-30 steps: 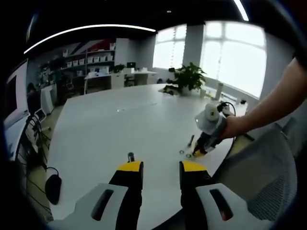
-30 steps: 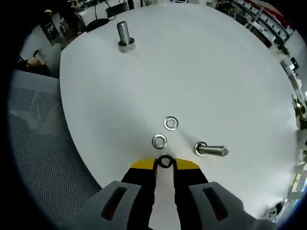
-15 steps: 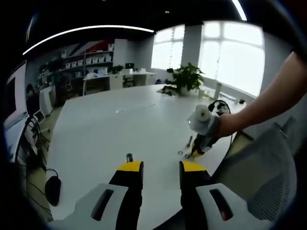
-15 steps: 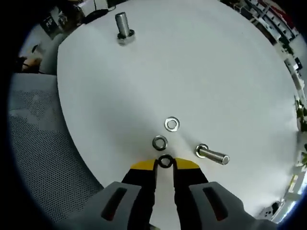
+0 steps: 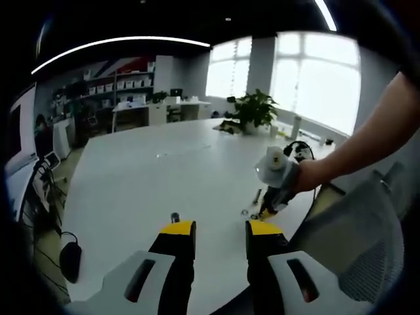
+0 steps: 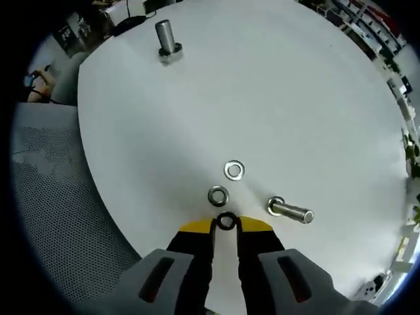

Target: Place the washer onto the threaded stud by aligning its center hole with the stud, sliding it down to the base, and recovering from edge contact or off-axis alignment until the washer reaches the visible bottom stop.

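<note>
Right gripper (image 6: 226,223) closed on a dark washer (image 6: 226,220), pinched between yellow fingertips (image 6: 195,226) just above white table (image 6: 295,98). Two loose washers (image 6: 218,195) (image 6: 234,170) flat just beyond; a bolt (image 6: 289,210) on its side nearby. Threaded stud (image 6: 165,38) upright, well apart at far edge. Left gripper (image 5: 220,231) parted moderately, empty, stud (image 5: 174,217) just beyond its left fingertip. Right gripper (image 5: 268,211) seen low over table near mesh chair (image 5: 361,243)

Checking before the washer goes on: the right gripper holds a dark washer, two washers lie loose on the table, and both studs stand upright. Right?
Not quite. In the right gripper view one stud stands upright, but the other stud lies on its side. The right gripper does hold the dark washer, with two loose washers nearby.
</note>
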